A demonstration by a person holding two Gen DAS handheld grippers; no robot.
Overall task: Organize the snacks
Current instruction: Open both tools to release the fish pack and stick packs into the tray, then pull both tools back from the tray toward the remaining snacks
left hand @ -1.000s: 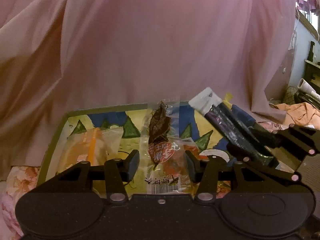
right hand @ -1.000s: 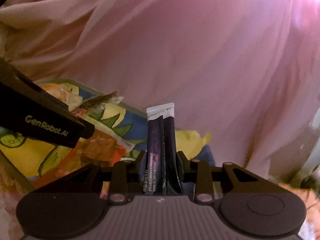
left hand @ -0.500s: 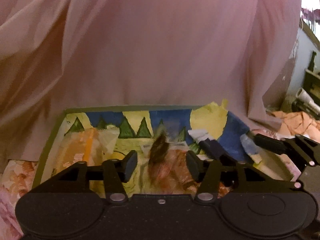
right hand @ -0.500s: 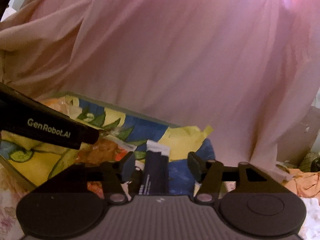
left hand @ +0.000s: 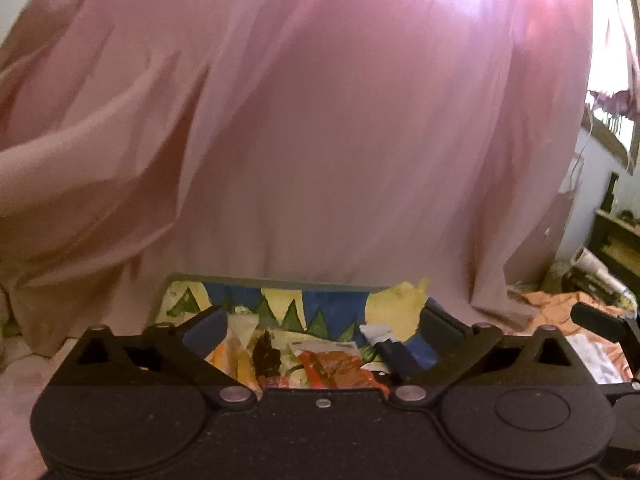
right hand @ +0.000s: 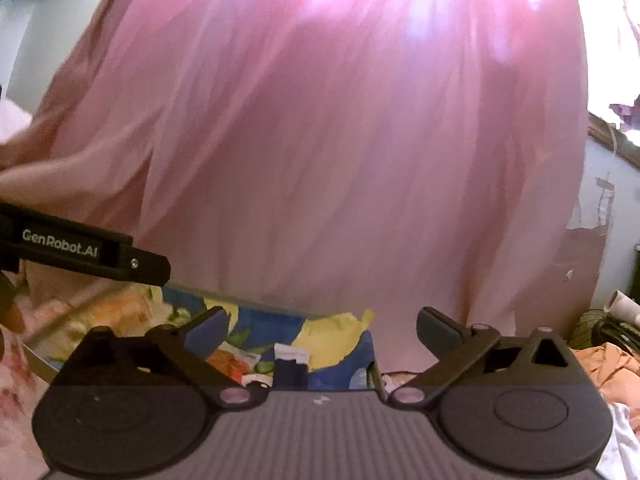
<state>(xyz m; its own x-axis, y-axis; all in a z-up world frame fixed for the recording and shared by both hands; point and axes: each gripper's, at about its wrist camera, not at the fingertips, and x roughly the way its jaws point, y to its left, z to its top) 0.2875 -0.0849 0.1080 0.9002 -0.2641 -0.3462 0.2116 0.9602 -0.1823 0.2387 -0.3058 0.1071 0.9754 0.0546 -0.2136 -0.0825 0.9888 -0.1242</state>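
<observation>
Above the tray (left hand: 256,282), both claws have just spread apart, empty; snacks (left hand: 336,364) look blurred.

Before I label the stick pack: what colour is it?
Dark navy-purple with a white top end; clearest in the right wrist view.

pink curtain (left hand: 320,140) backlit | pale wall (left hand: 580,208) right | dark shelf (left hand: 616,236)

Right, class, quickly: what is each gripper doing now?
Left gripper: open, jaws just opened, holding nothing.
Right gripper: open, jaws just opened, holding nothing.
</observation>
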